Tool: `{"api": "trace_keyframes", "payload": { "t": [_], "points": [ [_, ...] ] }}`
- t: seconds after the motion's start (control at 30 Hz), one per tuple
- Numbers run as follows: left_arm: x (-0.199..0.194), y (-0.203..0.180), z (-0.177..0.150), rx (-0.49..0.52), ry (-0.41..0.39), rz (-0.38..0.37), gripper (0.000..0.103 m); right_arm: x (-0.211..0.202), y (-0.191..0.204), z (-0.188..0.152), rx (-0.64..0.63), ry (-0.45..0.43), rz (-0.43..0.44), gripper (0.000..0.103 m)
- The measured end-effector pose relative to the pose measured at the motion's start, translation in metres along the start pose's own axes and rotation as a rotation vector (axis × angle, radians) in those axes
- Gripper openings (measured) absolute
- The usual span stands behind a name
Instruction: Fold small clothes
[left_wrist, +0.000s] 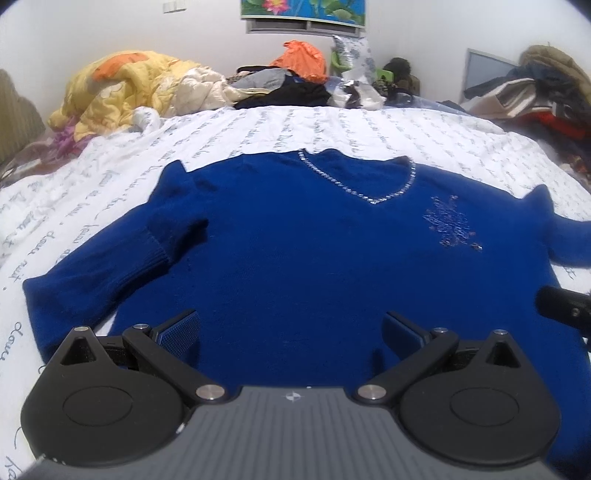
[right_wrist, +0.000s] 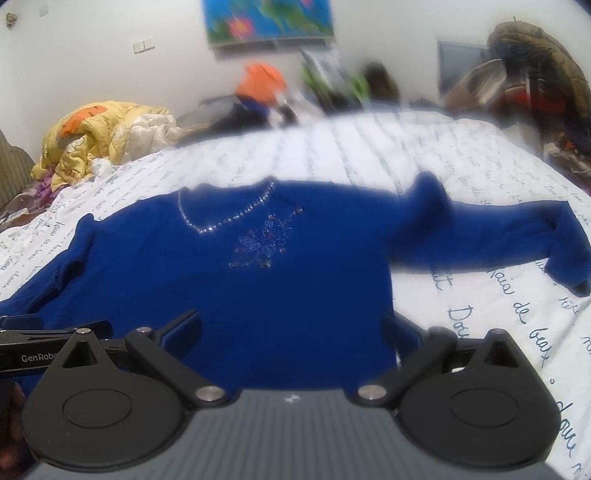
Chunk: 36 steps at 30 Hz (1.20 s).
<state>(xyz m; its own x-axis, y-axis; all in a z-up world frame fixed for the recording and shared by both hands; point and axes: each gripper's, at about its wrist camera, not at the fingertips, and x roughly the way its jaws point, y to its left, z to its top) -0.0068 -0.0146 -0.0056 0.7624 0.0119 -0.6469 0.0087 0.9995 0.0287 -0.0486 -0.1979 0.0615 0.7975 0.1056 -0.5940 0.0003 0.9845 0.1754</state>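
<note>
In the left wrist view, the blue sweater (left_wrist: 295, 251) lay flat, front up, on the bed (left_wrist: 258, 125), hem toward the near edge. The left gripper (left_wrist: 290, 332) hung over the hem, fingers spread, holding nothing.

In the right wrist view, the right gripper (right_wrist: 291, 330) was likewise released above the hem. Soft, limp knit; it would likely sag, so hem corners or sleeve cuffs looked best to pinch.

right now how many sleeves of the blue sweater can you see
2. One sleeve lies out to the left of the blue sweater, cuff near the left gripper. The other sleeve stretches right across the bedsheet.
</note>
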Motion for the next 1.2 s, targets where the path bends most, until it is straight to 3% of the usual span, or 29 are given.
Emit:
{"api": "trace_keyframes", "payload": {
  "t": [0.43, 0.67, 1.2],
  "points": [
    [0.009, 0.001, 0.002, 0.004, 0.035, 0.01, 0.103, 0.002, -0.009, 0.0, 0.033, 0.004, 0.048, 0.103],
    [0.014, -0.007, 0.009, 0.032, 0.027, 0.007, 0.103, 0.0, -0.008, 0.0, -0.021, -0.026, 0.045, 0.103],
    [0.019, -0.023, 0.016, 0.075, 0.016, 0.004, 0.103, -0.005, -0.018, 0.002, 0.007, -0.014, 0.099, 0.103]
  ]
}}
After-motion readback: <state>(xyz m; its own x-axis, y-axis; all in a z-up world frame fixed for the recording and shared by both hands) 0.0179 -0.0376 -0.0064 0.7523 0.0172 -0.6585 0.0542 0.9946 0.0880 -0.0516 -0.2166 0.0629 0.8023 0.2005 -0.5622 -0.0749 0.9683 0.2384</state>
